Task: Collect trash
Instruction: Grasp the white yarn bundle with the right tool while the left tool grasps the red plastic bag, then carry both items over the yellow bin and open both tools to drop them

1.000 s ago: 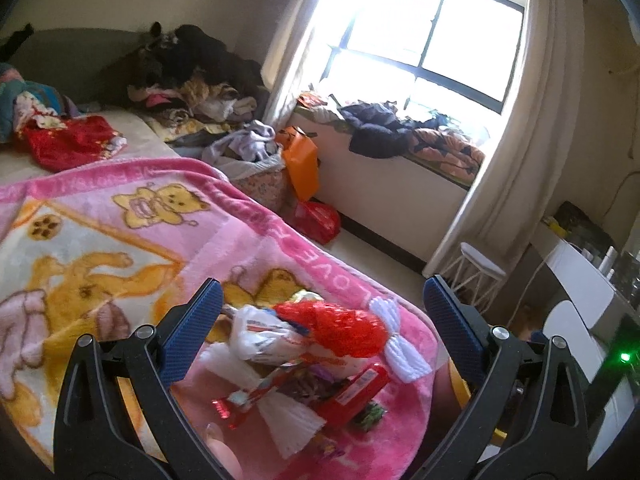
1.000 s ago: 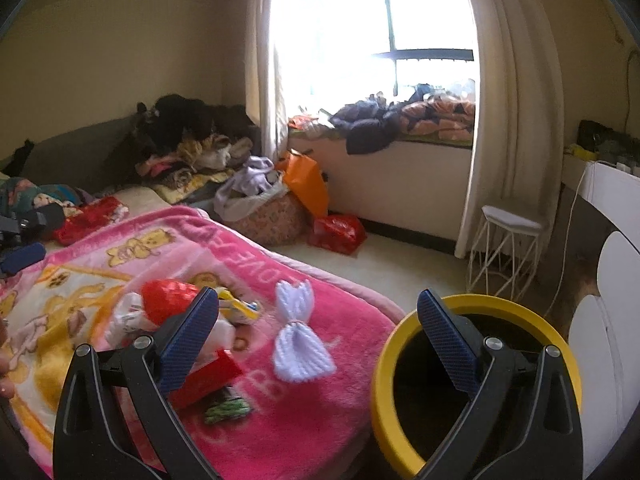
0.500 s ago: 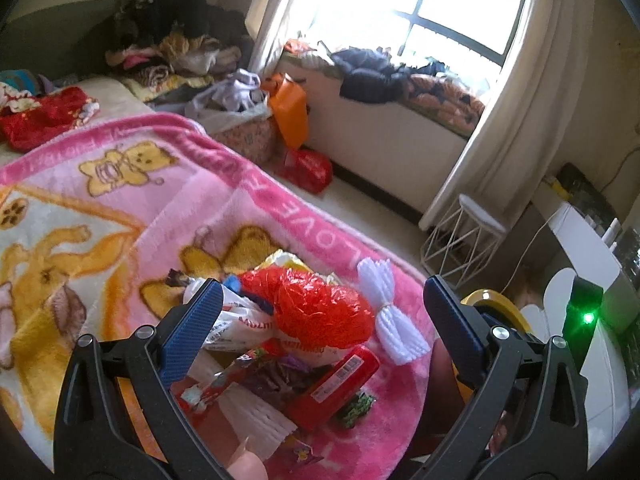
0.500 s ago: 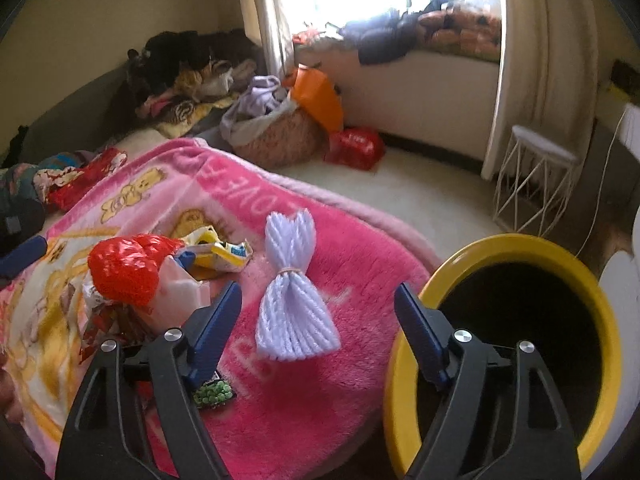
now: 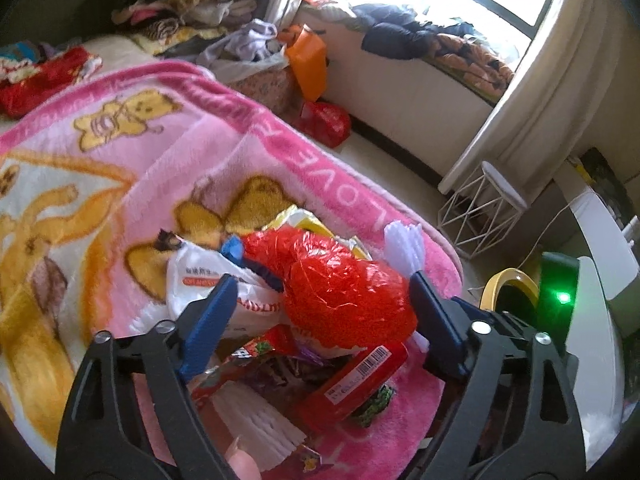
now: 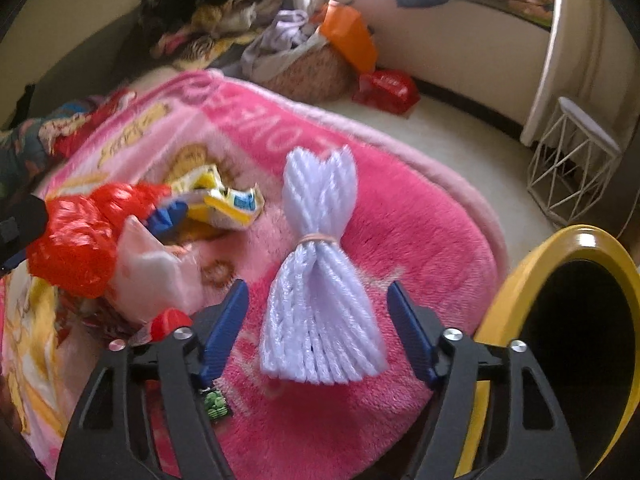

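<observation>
A heap of trash lies on a pink bear-print blanket [image 5: 132, 152]. My left gripper [image 5: 320, 308] is open, its jaws on either side of a crumpled red plastic bag [image 5: 340, 288]. Around the bag lie a white printed bag [image 5: 200, 276], a red barcoded packet [image 5: 356, 376] and snack wrappers. My right gripper [image 6: 318, 330] is open, its jaws on either side of the lower end of a white yarn bundle [image 6: 320, 264] tied with a rubber band. The red bag [image 6: 76, 236] and a yellow wrapper [image 6: 224, 200] lie left of it. A yellow-rimmed black bin [image 6: 576, 320] stands at the blanket's right edge.
A white wire stool [image 6: 576, 160] stands on the floor by the curtain. An orange bag [image 5: 308, 60], a red bag [image 5: 326, 122] and a clothes-filled basket [image 6: 308, 68] sit past the bed. Clothes are piled at the bed's far end and on the window ledge.
Both grippers have moved down and forward toward the blanket. The left now straddles the red plastic bag, the right straddles the yarn bundle. Both jaws have narrowed but stay open.
</observation>
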Tool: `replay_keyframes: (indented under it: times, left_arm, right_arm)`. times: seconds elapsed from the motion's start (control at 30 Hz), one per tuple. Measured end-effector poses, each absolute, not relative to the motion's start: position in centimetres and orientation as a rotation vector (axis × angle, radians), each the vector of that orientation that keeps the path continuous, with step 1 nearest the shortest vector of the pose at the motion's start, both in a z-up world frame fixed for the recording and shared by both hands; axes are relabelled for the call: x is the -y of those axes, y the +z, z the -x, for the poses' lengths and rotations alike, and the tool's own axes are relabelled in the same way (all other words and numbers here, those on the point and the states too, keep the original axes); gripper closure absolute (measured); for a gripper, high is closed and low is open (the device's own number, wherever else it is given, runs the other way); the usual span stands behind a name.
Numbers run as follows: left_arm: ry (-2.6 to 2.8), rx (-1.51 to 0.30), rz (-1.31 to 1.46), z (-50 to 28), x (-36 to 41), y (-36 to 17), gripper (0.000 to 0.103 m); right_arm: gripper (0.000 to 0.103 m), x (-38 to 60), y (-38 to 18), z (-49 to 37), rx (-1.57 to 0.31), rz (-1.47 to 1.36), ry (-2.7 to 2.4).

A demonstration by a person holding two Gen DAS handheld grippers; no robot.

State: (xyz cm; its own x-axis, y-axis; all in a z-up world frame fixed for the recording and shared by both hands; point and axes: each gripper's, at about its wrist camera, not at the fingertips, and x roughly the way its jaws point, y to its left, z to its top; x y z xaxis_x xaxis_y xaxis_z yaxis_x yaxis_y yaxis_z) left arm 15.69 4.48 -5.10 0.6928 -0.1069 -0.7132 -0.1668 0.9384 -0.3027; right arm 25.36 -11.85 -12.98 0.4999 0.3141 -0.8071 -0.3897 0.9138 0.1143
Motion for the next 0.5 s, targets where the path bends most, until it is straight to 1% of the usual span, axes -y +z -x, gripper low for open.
replay_keyframes:
  times: [0.03, 0.07, 0.1, 0.13, 0.17, 0.2, 0.23, 0.27, 0.37, 0.5]
  left_arm:
    - [0.037, -0.818, 0.361, -15.8, -4.4, -5.3, 0.033]
    - [0.036, -0.832, 0.367, -16.0, -4.3, -5.6, 0.04]
    - [0.03, -0.839, 0.377, -16.1, -4.3, -5.7, 0.044]
    - [0.031, -0.842, 0.381, -16.1, -4.2, -5.8, 0.053]
    - [0.032, -0.844, 0.384, -16.1, -4.1, -5.8, 0.064]
    - [0.036, -0.841, 0.384, -16.1, -4.0, -5.7, 0.067]
    - [0.039, -0.836, 0.383, -16.1, -3.9, -5.5, 0.072]
    - [0.04, -0.829, 0.383, -16.0, -3.9, -5.3, 0.079]
    - [0.041, -0.8, 0.374, -15.6, -3.5, -4.5, 0.086]
    - [0.04, -0.745, 0.365, -14.6, -2.7, -2.8, 0.088]
  right_arm:
    - [0.047, 11.6, -13.3, -25.6, -0.973, 0.095, 0.434]
    - [0.055, 11.4, -13.7, -25.8, -0.994, 0.102, 0.435]
    - [0.06, 11.2, -14.0, -26.0, -1.012, 0.102, 0.44]
    - [0.063, 11.2, -14.0, -26.0, -1.015, 0.098, 0.448]
    - [0.069, 11.2, -13.9, -25.9, -1.006, 0.096, 0.451]
    - [0.072, 11.1, -13.7, -25.8, -0.997, 0.094, 0.454]
    - [0.073, 11.2, -13.3, -25.6, -0.987, 0.083, 0.463]
    - [0.074, 11.4, -12.9, -25.5, -0.975, 0.069, 0.475]
    - [0.074, 12.0, -11.4, -24.8, -0.931, 0.039, 0.498]
    - [0.074, 13.4, -9.1, -23.6, -0.874, 0.002, 0.516]
